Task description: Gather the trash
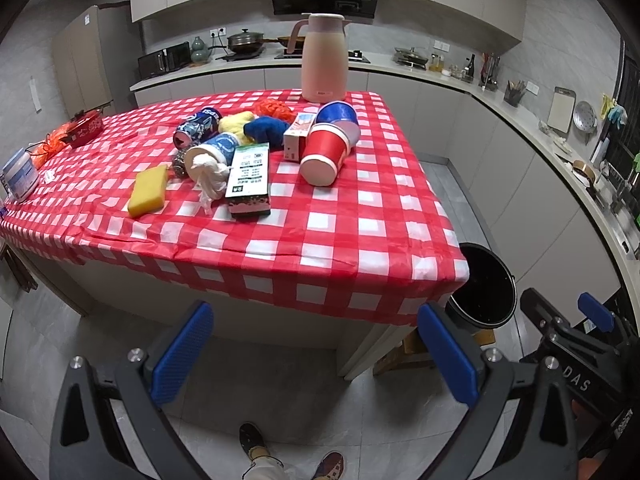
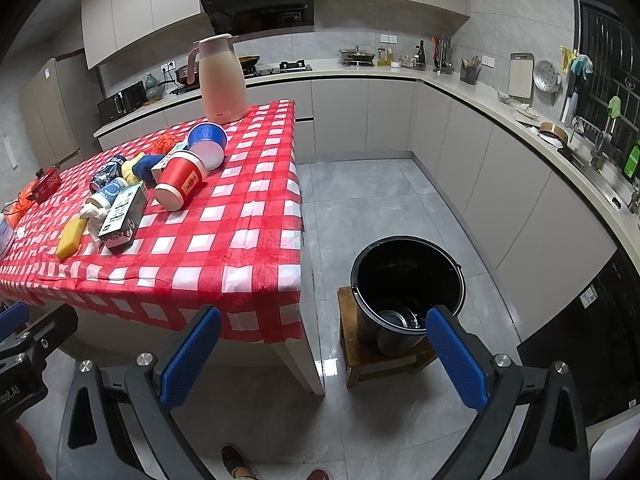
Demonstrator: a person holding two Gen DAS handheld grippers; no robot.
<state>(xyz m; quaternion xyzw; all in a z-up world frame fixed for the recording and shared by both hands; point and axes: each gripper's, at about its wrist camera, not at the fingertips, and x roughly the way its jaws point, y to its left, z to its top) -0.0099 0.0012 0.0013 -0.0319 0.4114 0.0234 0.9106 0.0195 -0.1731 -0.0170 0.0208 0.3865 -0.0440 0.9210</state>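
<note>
The kitchen wraps round with pale cabinets and a grey tiled floor. In the middle stands the bench (image 1: 280, 256) under its red-and-white check cloth, and I'd judge the collecting barely begun: the litter is all heaped on it. Just off the bench's near corner, down on a low wooden stool (image 2: 360, 364), sits the black bucket (image 2: 408, 280); something rounded glints at its bottom, though I cannot tell what.

On the bench, a pink thermos jug (image 1: 323, 60) stands at the far edge. Nearer lie a red paper cup (image 1: 324, 154) on its side, a blue cup (image 1: 338, 114) behind it, a crushed can (image 1: 196, 126), a yellow sponge (image 1: 149, 196) and a crumpled tissue (image 1: 208, 178).

The left hand-held gripper (image 1: 316, 354) and right hand-held gripper (image 2: 324, 356) both hang short of the bench, fingers spread wide, holding nothing.
</note>
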